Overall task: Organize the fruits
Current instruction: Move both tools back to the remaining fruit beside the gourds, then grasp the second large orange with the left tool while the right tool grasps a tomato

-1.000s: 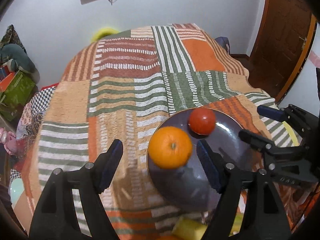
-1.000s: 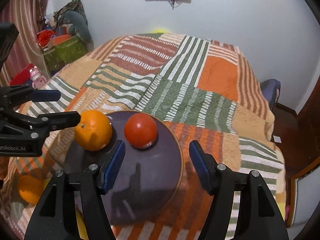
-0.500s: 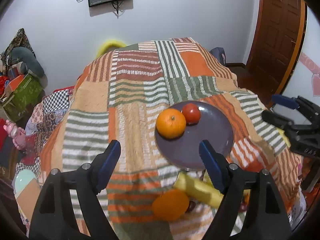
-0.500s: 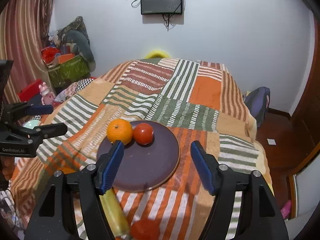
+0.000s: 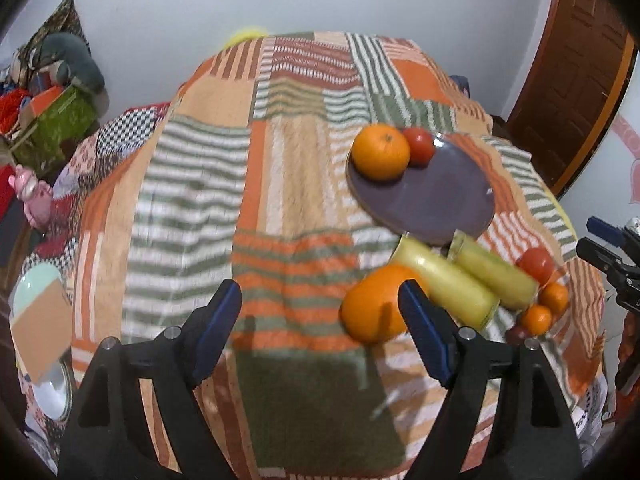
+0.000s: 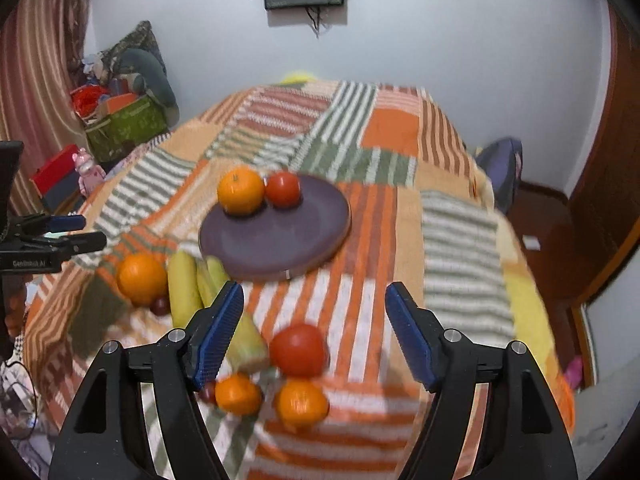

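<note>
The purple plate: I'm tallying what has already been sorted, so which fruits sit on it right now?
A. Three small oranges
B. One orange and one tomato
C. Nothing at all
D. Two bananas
B: the purple plate carries only an orange and a red tomato side by side at its far edge, while the bananas and the other fruit lie on the cloth nearer the camera.

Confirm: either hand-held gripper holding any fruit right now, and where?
Nothing held. Left hand-held gripper and right hand-held gripper are both open, above the cloth, with no fruit between the fingers.
</note>
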A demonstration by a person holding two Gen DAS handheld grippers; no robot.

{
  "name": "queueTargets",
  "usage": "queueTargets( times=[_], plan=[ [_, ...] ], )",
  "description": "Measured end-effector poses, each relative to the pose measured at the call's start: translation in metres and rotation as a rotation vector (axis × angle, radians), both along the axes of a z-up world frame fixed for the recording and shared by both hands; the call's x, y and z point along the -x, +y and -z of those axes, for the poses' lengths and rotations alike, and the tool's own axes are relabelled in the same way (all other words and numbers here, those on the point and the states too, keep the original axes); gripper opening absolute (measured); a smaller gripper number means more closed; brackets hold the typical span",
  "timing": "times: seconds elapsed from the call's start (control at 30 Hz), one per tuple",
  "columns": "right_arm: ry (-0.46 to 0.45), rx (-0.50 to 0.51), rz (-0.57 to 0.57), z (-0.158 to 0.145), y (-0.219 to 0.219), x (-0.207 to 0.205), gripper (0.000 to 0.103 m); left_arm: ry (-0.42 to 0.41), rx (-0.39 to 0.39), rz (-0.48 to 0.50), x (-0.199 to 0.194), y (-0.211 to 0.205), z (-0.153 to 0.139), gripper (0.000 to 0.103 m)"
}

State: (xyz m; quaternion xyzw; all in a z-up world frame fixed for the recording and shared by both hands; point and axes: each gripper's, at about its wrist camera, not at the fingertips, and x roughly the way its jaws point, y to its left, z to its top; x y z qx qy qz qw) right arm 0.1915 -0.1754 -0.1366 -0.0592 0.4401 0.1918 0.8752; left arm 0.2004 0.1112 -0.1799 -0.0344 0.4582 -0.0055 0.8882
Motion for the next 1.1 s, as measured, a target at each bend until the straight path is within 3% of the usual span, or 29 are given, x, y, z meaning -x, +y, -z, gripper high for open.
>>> queueTargets(
  times=[0.33,0.6,0.83,0.97,1.1],
  plan=[
    [0.104,-0.019,0.070,0.038,-0.013,0.005,0.070,0.022,0.027,0.030,0.013,-0.019,0.027,0.086],
    [0.116,-0.029,0.035,0.049,-0.005,-0.001,0.069,0.047,0.032,0.050,-0.010,-0.038,0.045,0.087],
    [0.141,-0.074,0.015,0.055,-0.006,-0.009,0.062,0.056,0.049,0.028,-0.025,-0.038,0.054,0.087],
    [0.154,-0.103,-0.004,0.057,-0.005,-0.012,0.053,0.053,0.074,0.025,-0.028,-0.037,0.056,0.078],
    [0.157,-0.100,-0.013,0.058,0.001,-0.015,0.051,0.049,0.089,0.030,-0.030,-0.037,0.054,0.066]
  ],
)
